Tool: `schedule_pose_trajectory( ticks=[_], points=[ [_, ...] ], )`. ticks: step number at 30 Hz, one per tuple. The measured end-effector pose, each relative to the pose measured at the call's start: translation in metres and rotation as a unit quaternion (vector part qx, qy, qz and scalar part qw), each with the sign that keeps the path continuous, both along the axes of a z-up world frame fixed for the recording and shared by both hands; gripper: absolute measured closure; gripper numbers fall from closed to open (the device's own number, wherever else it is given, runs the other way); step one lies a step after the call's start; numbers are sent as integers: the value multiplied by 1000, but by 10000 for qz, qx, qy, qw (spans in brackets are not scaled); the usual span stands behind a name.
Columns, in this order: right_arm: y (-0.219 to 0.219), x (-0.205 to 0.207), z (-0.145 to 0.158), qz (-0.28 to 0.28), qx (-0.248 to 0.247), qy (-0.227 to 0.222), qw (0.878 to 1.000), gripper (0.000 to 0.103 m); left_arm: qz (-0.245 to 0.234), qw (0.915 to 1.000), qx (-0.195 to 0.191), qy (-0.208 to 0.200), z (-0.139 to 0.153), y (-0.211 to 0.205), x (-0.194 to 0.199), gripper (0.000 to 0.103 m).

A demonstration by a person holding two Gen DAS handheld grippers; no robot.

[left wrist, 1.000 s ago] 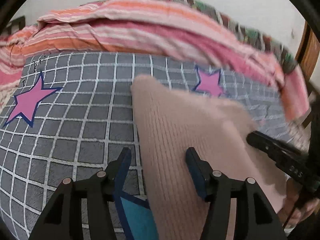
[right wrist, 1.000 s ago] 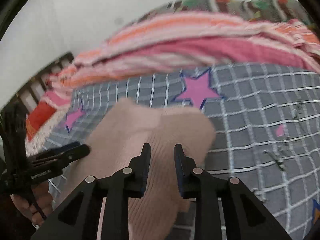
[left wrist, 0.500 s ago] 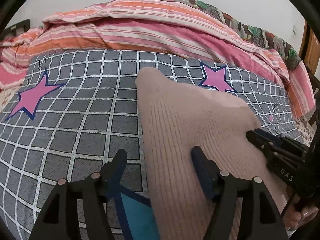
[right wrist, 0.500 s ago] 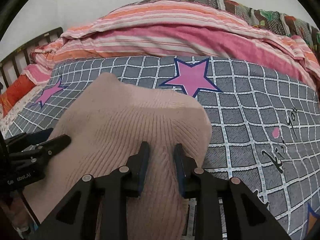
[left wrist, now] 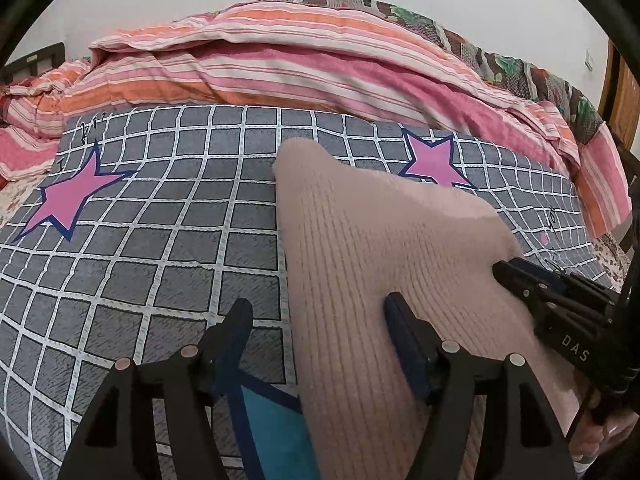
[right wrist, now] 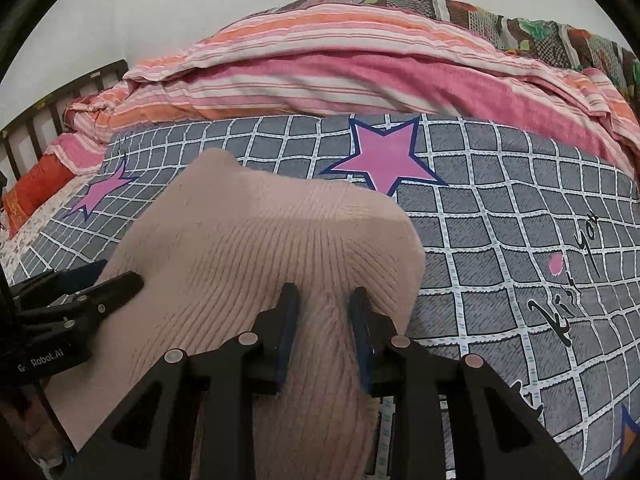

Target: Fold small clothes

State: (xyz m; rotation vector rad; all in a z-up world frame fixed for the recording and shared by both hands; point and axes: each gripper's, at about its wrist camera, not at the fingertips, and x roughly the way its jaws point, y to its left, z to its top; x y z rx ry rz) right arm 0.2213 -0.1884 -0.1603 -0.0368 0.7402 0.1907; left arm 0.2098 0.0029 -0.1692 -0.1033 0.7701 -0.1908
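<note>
A pale pink ribbed knit garment lies on the grey checked bedsheet, its far edge humped up.

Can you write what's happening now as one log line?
left gripper: open, jaws just widened over sweater edge | right gripper: pinching sweater | on bedsheet

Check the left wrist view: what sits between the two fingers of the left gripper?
The pink knit garment's left edge and bare grid-pattern bedsheet, in the left wrist view; the left gripper stands open, gripping neither.
</note>
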Motion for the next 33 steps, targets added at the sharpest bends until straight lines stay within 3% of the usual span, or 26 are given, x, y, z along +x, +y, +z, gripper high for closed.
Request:
schedule_pose_trajectory(
  ticks=[30,33],
  points=[
    [0,-1,-2,-7,38,-51,10000,76,3,10000,-31,-18,1,0,-1,34],
    [0,-1,-2,-5,54,-57,10000,76,-54,9998,-212,-40,3,4,-2,35]
  ],
)
